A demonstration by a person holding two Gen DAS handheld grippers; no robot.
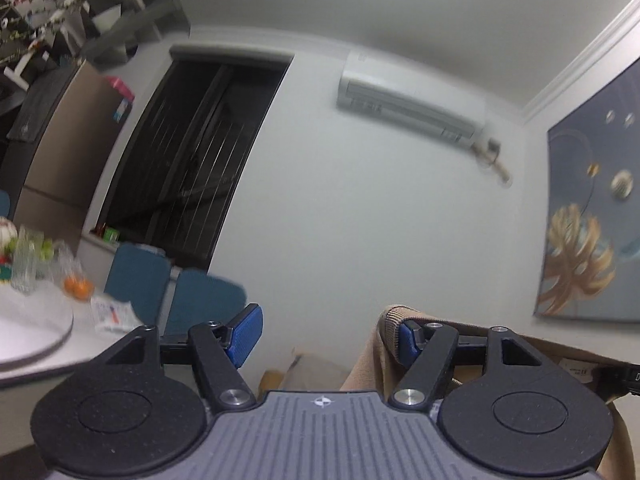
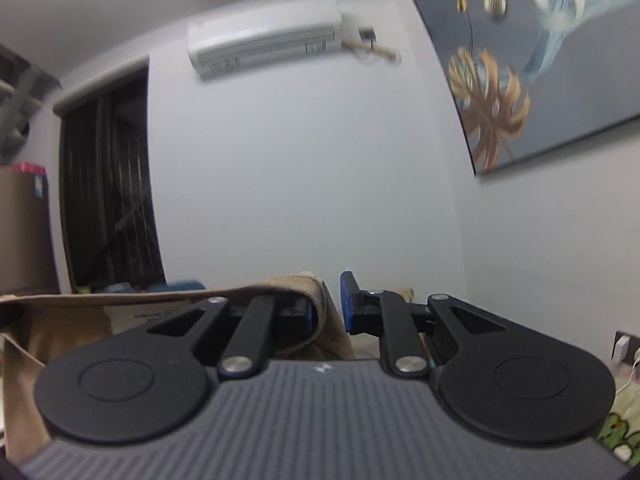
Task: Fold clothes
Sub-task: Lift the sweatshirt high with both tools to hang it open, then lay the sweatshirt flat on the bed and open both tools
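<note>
Up toward the wall, both claws (image 1: 326,334) (image 2: 326,302) gape, tan garment (image 2: 304,284) draped over one finger each; folding seemingly barely begun

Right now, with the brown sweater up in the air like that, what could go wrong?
1. Both grippers look open: the tan sweater only drapes over one finger of the left gripper and one of the right gripper, so it may slide off.
2. Both cameras point at the wall and air conditioner, so where the cloth would land is out of view.
3. Glasses and oranges stand on the table at left; a swinging hem might reach them.
</note>
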